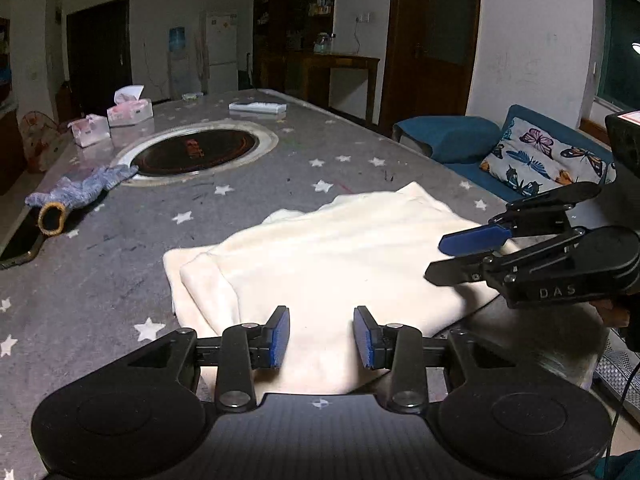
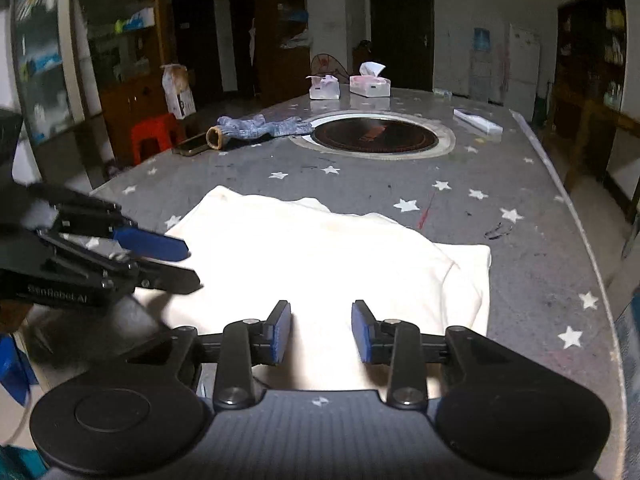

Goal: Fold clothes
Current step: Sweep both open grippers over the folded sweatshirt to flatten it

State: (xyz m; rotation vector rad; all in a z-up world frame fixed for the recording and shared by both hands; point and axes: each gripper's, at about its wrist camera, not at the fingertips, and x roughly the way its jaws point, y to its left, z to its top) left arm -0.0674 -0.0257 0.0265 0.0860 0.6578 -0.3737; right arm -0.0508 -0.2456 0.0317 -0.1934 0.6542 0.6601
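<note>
A cream-white garment (image 1: 332, 256) lies folded in a thick rectangle on the grey star-patterned table, near its front edge; it also shows in the right wrist view (image 2: 320, 264). My left gripper (image 1: 321, 338) is open and empty, its blue pads just above the garment's near edge. My right gripper (image 2: 321, 332) is open and empty too, over the garment's near edge. The right gripper shows in the left wrist view (image 1: 448, 258) at the garment's right side, and the left gripper shows in the right wrist view (image 2: 192, 264) at its left side.
A round black hotplate (image 2: 374, 136) is set into the table (image 2: 540, 264) middle. A grey-blue knitted glove (image 2: 260, 128) and a phone (image 2: 190, 146) lie at the left. Two tissue boxes (image 2: 368, 84) stand at the far end. A blue sofa with a butterfly cushion (image 1: 536, 160) is at the right.
</note>
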